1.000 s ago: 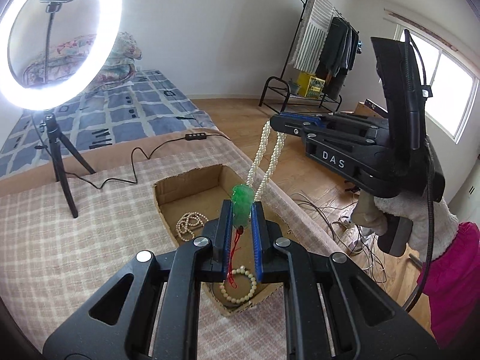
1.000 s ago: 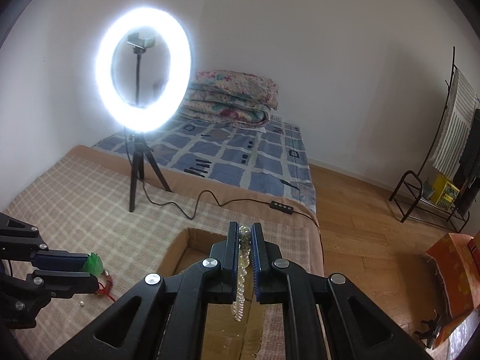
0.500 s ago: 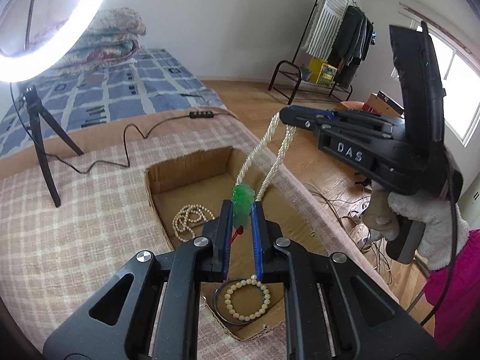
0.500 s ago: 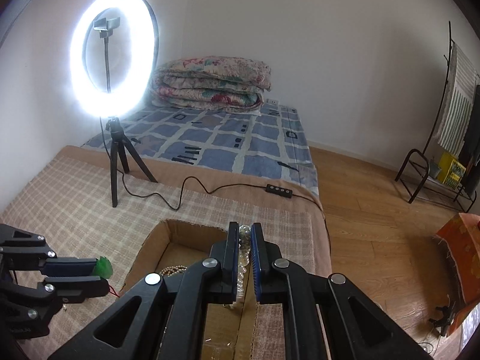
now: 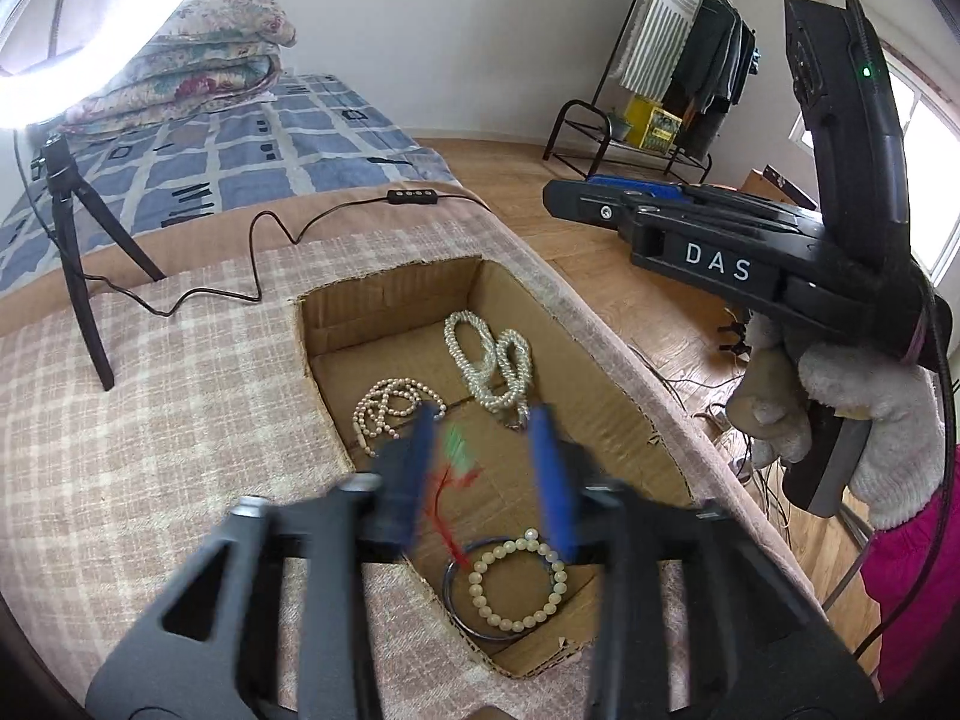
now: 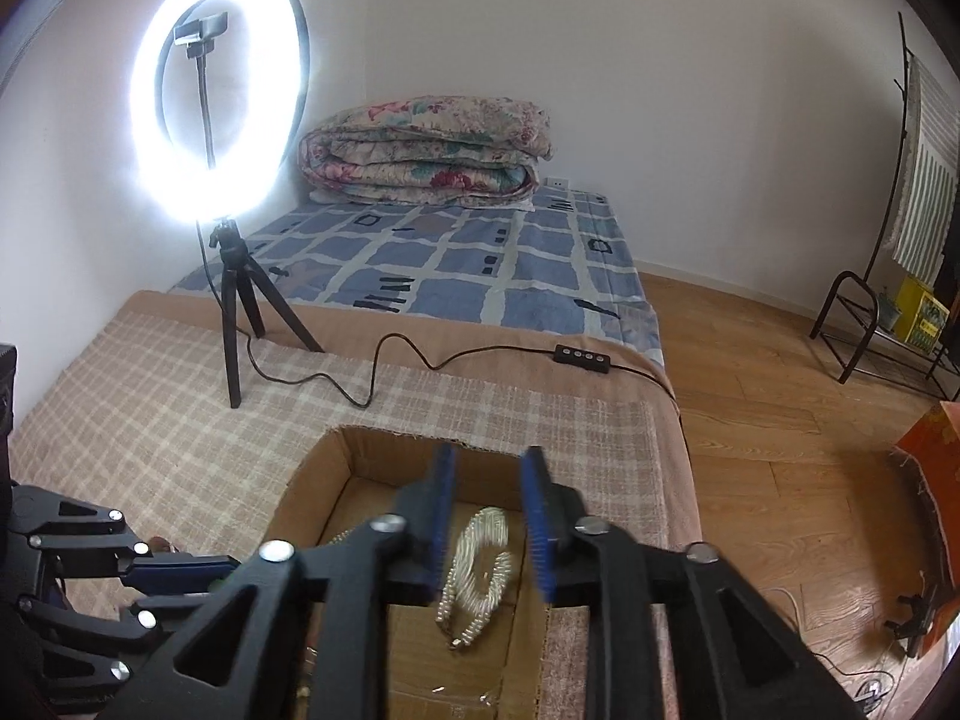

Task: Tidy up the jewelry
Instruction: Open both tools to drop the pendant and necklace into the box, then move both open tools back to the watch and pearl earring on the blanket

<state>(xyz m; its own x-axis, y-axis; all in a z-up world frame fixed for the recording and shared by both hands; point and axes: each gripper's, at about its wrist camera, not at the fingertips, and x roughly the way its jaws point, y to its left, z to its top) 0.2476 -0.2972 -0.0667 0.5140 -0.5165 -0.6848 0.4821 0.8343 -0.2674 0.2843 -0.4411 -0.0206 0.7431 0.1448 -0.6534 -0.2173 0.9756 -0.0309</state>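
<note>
Both pairs of jaws have just been opening, so the left gripper (image 5: pixel 480 468) has let the green pendant (image 5: pixel 459 450) drop between its fingers and the right gripper (image 6: pixel 486 516) has released the pearl necklace (image 6: pixel 477 570), which lies lengthwise just ahead in the cardboard box (image 5: pixel 600 372).

My left gripper (image 5: pixel 483 468) tips downward, its blue fingers (image 5: pixel 420 468) having just spread apart and pressing on nothing. My right gripper (image 6: pixel 487 516) tips down too, fingers just parted, bare. My gloved right hand (image 5: pixel 840 414) grips its handle.
</note>
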